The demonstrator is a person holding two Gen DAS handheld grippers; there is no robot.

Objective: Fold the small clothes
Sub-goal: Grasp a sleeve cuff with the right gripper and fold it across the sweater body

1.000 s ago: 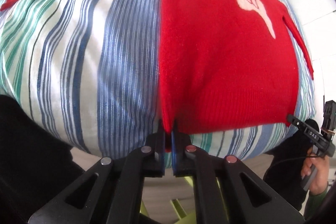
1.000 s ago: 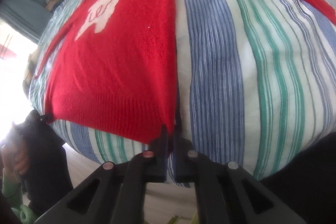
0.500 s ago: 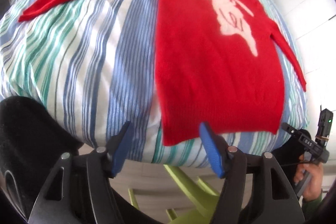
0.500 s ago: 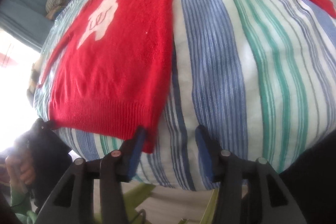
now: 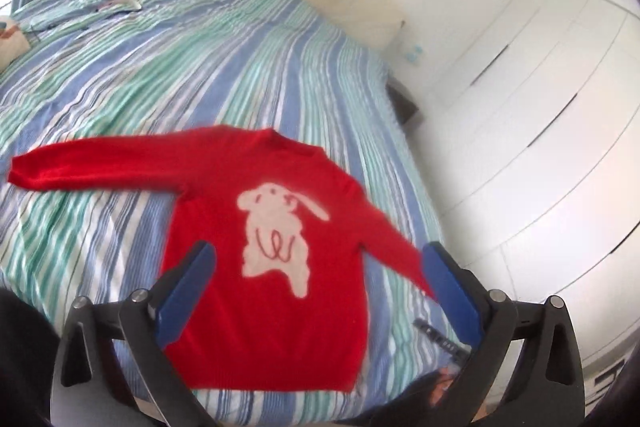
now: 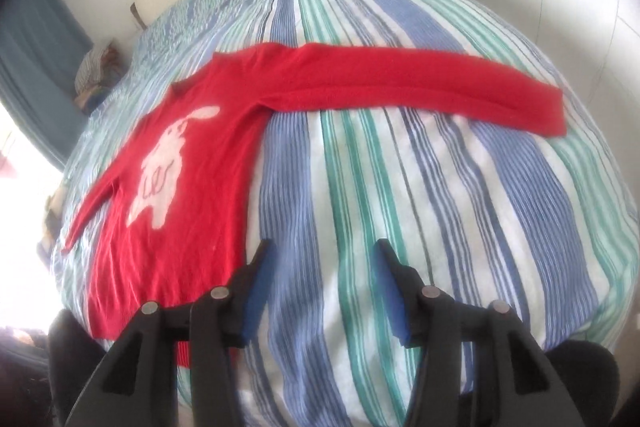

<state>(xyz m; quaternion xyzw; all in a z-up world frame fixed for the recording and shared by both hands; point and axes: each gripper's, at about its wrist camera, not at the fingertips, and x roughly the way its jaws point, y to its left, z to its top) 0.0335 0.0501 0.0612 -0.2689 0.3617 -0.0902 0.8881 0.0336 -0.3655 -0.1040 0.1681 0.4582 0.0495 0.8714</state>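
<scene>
Red sweater (image 5: 276, 291) flat on striped bedspread (image 5: 168, 67), front up, white rabbit motif showing. Body's long axis runs hem-near, neck-far toward headboard. One sleeve stretched straight out sideways; other sleeve angled down along body. Left gripper (image 5: 320, 283) above sweater, jaws opening wide, nothing between. Right gripper (image 6: 324, 287) half spread over bare bedspread beside hem, gripping nothing.

Matt red knit sweater (image 5: 264, 315), striped, seemingly cotton bedcover (image 5: 200, 75)
</scene>
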